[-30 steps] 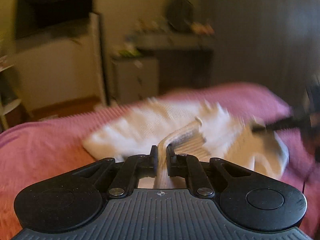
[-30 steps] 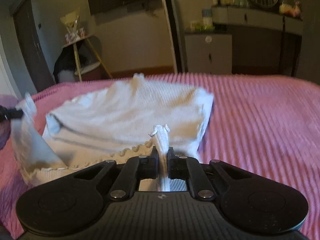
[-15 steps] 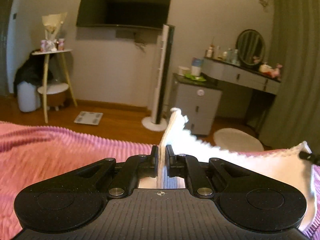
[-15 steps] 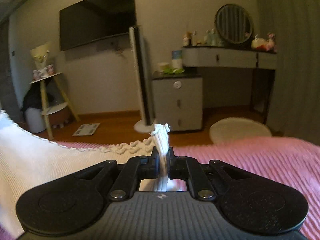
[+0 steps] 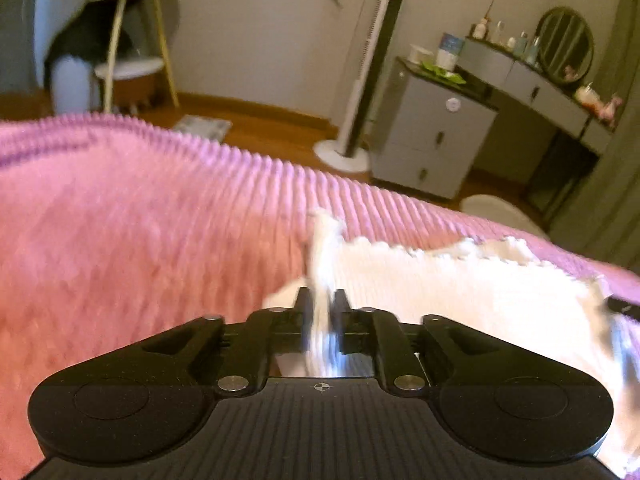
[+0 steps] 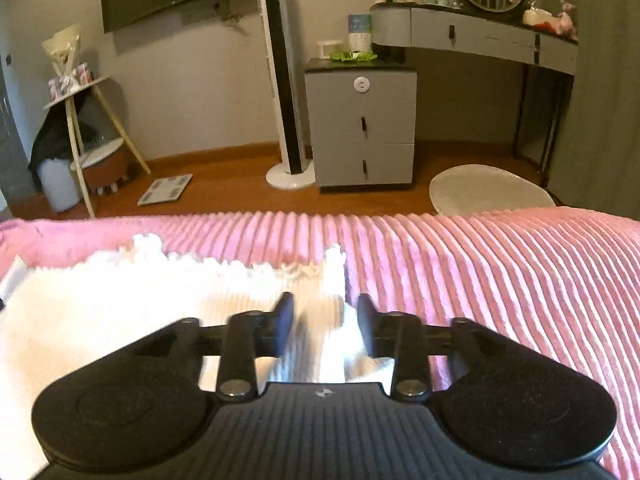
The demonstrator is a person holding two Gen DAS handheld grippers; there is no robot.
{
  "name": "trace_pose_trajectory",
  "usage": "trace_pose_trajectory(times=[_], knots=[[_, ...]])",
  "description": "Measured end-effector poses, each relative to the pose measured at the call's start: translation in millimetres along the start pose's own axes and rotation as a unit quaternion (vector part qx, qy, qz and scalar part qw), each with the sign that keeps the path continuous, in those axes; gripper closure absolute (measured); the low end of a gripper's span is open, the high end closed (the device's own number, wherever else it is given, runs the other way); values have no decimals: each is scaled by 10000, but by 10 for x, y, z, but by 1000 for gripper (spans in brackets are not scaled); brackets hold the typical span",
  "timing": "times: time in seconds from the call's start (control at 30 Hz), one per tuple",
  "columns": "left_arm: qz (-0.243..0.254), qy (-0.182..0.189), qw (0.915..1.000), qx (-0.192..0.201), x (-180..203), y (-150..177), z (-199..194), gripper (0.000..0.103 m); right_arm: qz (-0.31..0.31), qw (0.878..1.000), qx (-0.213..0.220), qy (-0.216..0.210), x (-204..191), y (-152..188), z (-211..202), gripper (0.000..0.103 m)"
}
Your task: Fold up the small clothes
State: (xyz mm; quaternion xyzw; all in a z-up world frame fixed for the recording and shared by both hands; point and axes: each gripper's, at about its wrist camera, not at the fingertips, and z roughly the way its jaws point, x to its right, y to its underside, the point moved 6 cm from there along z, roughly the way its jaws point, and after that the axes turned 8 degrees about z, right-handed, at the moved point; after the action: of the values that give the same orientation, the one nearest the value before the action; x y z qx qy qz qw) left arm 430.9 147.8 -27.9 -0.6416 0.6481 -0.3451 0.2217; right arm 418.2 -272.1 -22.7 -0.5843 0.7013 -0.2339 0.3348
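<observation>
A small white ribbed garment with a scalloped edge lies on the pink bedspread. My left gripper is shut on its left corner, low over the bed; the image is blurred. In the right wrist view the garment spreads to the left. My right gripper has its jaws apart around the garment's right corner, which stands loose between them.
The pink ribbed bedspread ends at its far edge ahead. Beyond it on the wooden floor stand a tower fan, a grey drawer unit, a dressing table, a round white rug and a scale.
Both grippers carried the garment up and forward, then came down low over the bed. The right jaws have opened off the corner; the left stays shut.
</observation>
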Motion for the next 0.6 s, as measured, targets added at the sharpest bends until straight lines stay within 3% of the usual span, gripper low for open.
trace_pose_trajectory(times=[0.1, 0.13, 0.2, 0.27, 0.33, 0.5, 0.6], knots=[[-427, 435, 9981, -9, -88, 30, -41, 79, 105, 9999, -56, -70, 26, 23, 40, 67], [-499, 517, 9974, -53, -91, 40, -40, 80, 139, 9998, -47, -98, 23, 30, 53, 71], [-434, 535, 9975, -135, -68, 40, -35, 86, 47, 9999, -121, -98, -22, 50, 96, 90], [-121, 456, 9988, -149, 45, 28, -7, 93, -157, 9998, -102, -8, -94, 98, 77, 96], [167, 142, 9998, -35, 102, -2, 16, 94, -278, 9996, 16, 7, -140, 80, 35, 97], [95, -15, 9986, 519, 177, -196, -138, 95, -260, 9983, 513, 72, -194, -115, -78, 98], [387, -396, 9953, 791, 257, -306, -214, 95, -198, 9952, 925, 257, -182, -231, -150, 98]])
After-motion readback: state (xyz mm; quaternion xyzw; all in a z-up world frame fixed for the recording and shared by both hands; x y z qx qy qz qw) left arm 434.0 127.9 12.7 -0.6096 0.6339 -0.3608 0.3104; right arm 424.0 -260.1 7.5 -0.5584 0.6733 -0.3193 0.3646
